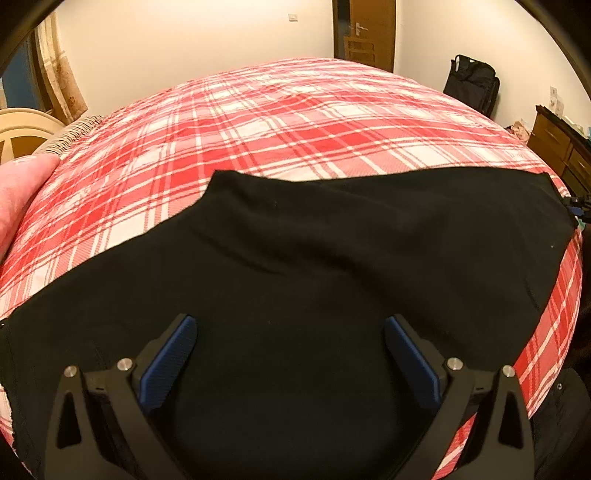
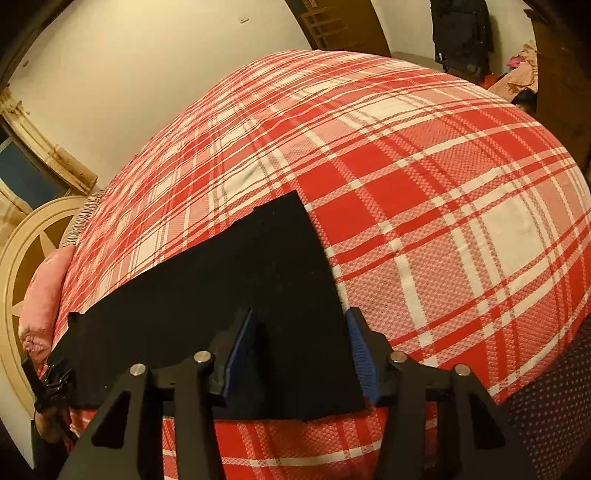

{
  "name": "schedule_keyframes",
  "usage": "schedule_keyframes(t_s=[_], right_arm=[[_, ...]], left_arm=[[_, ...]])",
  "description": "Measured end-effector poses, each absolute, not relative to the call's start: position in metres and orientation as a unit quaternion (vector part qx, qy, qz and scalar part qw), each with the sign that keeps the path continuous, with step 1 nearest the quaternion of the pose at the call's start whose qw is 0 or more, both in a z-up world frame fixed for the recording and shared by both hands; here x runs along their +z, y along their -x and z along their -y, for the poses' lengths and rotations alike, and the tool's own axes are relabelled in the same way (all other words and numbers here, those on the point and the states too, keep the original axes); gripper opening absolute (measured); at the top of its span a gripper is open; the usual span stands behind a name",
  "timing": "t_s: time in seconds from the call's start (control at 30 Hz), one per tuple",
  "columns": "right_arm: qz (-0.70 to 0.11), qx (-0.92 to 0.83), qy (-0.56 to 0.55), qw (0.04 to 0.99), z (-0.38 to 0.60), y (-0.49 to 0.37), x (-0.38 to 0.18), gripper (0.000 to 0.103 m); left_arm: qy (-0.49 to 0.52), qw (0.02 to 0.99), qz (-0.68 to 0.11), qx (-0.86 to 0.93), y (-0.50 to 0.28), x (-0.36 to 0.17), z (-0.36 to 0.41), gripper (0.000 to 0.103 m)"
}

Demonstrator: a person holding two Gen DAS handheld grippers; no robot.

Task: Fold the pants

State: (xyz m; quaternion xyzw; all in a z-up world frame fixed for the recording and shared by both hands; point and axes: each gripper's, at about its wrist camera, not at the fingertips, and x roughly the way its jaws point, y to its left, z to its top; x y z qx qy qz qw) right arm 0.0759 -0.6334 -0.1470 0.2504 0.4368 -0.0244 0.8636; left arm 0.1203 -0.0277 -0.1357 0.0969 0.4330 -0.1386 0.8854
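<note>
Black pants (image 1: 332, 258) lie flat across the near part of a bed with a red and white plaid cover (image 1: 277, 122). My left gripper (image 1: 290, 319) hovers over the wide black cloth, open, with nothing between its blue pads (image 1: 173, 358). In the right wrist view the pants (image 2: 229, 295) end in a straight edge. My right gripper (image 2: 300, 315) is open and straddles that end, with its right pad (image 2: 360, 347) just off the cloth's edge. The left gripper (image 2: 51, 380) shows at the pants' far left end, and the right gripper (image 1: 578, 206) at their right corner.
A pink pillow (image 2: 40, 295) and a cream headboard (image 2: 33, 236) are at the left end of the bed. A wooden dresser (image 1: 557, 144), a black bag (image 1: 472, 85) and a door (image 1: 364, 29) stand along the far wall. Plaid cover (image 2: 443, 184) stretches beyond the pants.
</note>
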Motion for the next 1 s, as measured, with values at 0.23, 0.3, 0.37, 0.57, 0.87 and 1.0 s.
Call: schedule_keyframes(t_s=[0.23,0.3,0.37,0.57,0.87,1.0], right_arm=[[-0.444,-0.011,-0.224,0.868,0.623,-0.083,-0.145,0.019],[-0.445,0.000,-0.214,0.869,0.617,-0.083,-0.144,0.019],[-0.444,-0.004,-0.208,0.872,0.614,-0.085,-0.147,0.017],[-0.426,-0.023,-0.196,0.883,0.604,-0.080,-0.138,0.014],[-0.360,0.060,-0.058,0.929,0.469,-0.075,-0.061,0.013],[-0.379,0.086,0.008,0.921,0.407,-0.093,-0.085,0.013]], left_arm=[[-0.081,0.902,-0.395,-0.152,-0.112,-0.107,0.039,0.103],[-0.072,0.904,-0.385,-0.170,-0.109,-0.099,0.046,0.103],[-0.064,0.899,-0.387,-0.193,-0.108,-0.097,0.056,0.103],[-0.041,0.875,-0.401,-0.270,-0.112,-0.098,0.095,0.097],[0.054,0.814,-0.425,-0.391,-0.125,-0.104,0.166,0.095],[0.141,0.773,-0.440,-0.435,-0.139,-0.112,0.188,0.095]])
